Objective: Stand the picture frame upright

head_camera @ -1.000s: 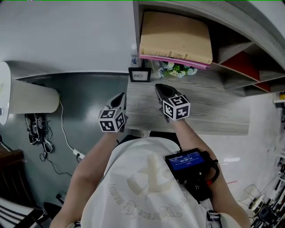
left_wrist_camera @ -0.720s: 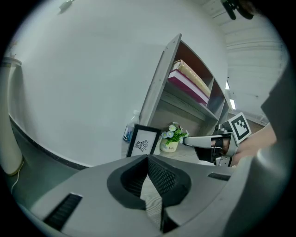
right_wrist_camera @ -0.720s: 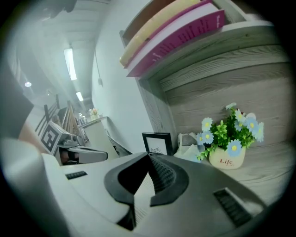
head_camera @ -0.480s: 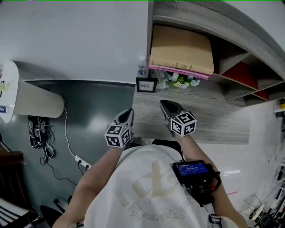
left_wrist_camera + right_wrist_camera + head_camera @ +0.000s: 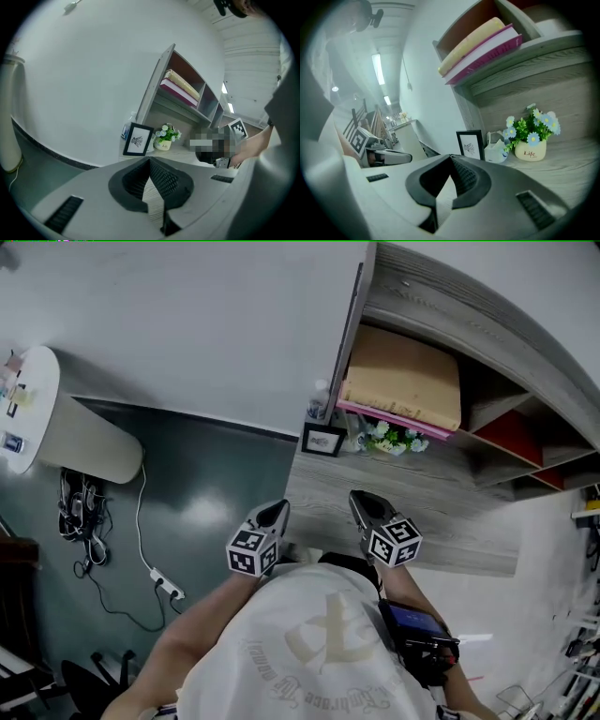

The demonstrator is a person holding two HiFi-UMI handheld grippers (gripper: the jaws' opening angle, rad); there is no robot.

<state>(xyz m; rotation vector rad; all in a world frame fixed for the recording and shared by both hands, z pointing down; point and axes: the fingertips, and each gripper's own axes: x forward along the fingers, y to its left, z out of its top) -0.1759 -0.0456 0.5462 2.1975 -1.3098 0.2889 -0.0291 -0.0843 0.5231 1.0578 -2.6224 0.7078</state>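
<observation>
Left claw (image 5: 277, 510) closed all the way, jaws pressed together with nothing between them, held above the near left edge of the bench (image 5: 450, 498). Further back, at the bench's far left corner, picture frame (image 5: 322, 440) standing upright, black-edged with a white print, facing the person and well apart from both claws. Just behind its left side, a clear bottle (image 5: 319, 401). Right claw (image 5: 361, 500) likewise fully closed and empty, beside the left one over the near edge. To the right of the frame, a small white object (image 5: 494, 151), then a flower pot (image 5: 394, 439) with blue and white blooms. Above these, tan and pink books (image 5: 403, 381) lying flat on a shelf (image 5: 487, 423).
</observation>
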